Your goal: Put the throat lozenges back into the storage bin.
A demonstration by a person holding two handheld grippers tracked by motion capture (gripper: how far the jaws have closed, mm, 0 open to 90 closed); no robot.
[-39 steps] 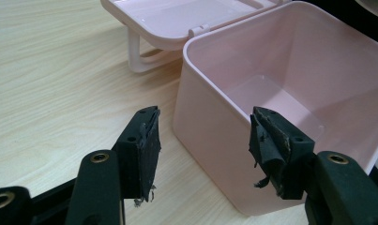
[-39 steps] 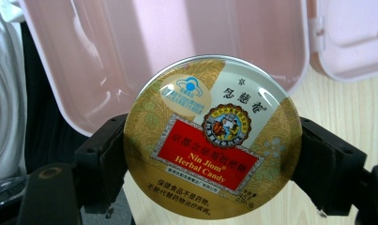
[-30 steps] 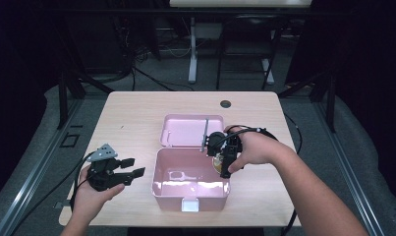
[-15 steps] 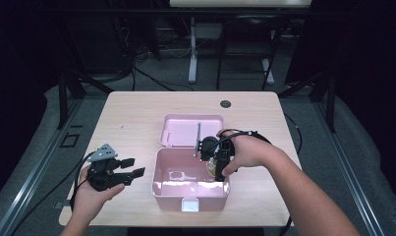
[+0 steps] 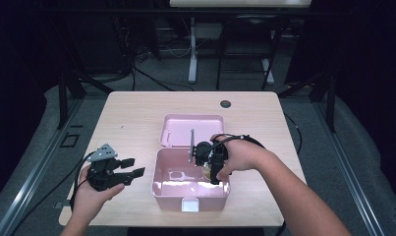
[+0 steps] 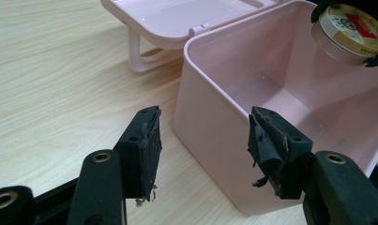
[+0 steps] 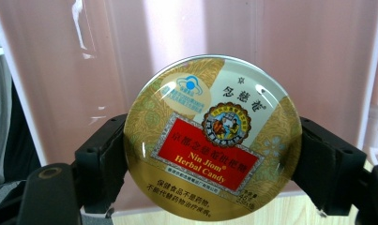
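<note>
A pink plastic box (image 5: 172,195) stands open on the table, its lid (image 5: 191,129) laid back behind it. My right gripper (image 5: 209,171) points down into the box's right side, shut on a round gold candy tin (image 7: 212,138) with a red label. The tin (image 6: 350,33) hangs above the box floor (image 6: 275,98), with the pink box wall (image 7: 130,56) behind it. Left of the box my left gripper (image 5: 134,167) rests low over the table. Its jaws are open, nothing between them, and they point at the box's near corner (image 6: 210,140).
A small dark round hole (image 5: 225,104) sits near the table's far edge. Bare wooden tabletop (image 5: 131,123) lies left of and behind the box. Cables trail from both grippers. Dark floor and stand legs surround the table.
My right hand has moved left and down, carrying the tin from above the box's right rim into the box. The left hand has stayed put.
</note>
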